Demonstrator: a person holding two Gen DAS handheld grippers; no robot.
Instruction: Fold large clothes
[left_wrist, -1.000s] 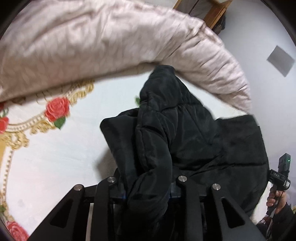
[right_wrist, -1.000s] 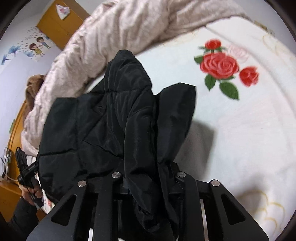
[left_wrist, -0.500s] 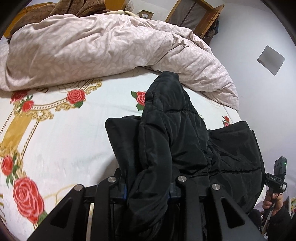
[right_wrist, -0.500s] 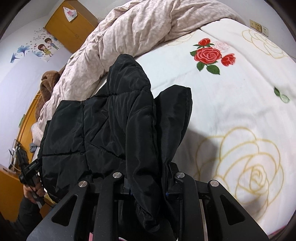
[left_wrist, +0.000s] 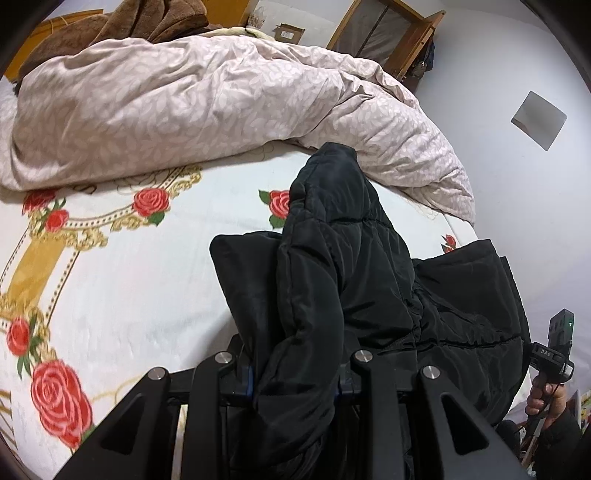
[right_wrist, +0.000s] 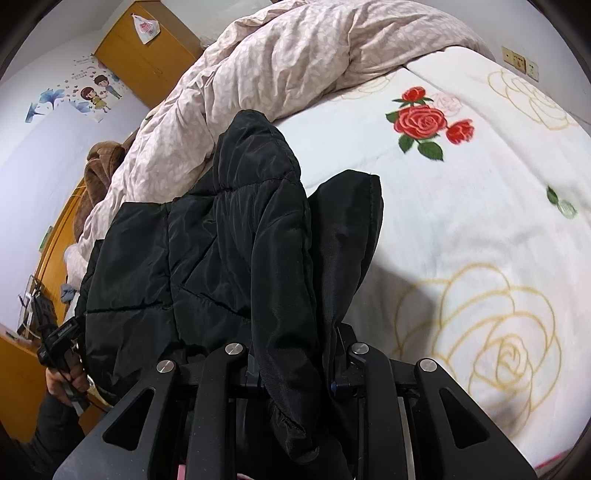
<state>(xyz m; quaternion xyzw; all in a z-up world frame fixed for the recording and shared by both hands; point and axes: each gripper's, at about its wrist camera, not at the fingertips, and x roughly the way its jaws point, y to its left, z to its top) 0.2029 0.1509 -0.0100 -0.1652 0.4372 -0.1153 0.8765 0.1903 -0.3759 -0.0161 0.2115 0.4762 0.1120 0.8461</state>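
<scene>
A black quilted padded jacket (left_wrist: 351, 266) hangs lifted over the white rose-printed bed sheet (left_wrist: 122, 295). My left gripper (left_wrist: 295, 380) is shut on a thick fold of its left edge, the fabric bulging up between the fingers. In the right wrist view the same jacket (right_wrist: 221, 251) stretches away to the left, and my right gripper (right_wrist: 295, 373) is shut on its right edge. Each gripper's handle shows in the other view, held by a hand: the right one (left_wrist: 554, 354) and the left one (right_wrist: 59, 339). The fingertips are buried in cloth.
A crumpled pink duvet (left_wrist: 207, 99) lies across the far half of the bed, with a brown blanket (left_wrist: 140, 22) behind it. A wooden wardrobe (right_wrist: 144, 55) and a wooden frame (left_wrist: 388, 33) stand by the walls. The bed edge drops off at the right (left_wrist: 469, 229).
Both grippers pulled back and up with the jacket, so more of the bed and duvet came into view. Over the last half second the scene barely shifted.
</scene>
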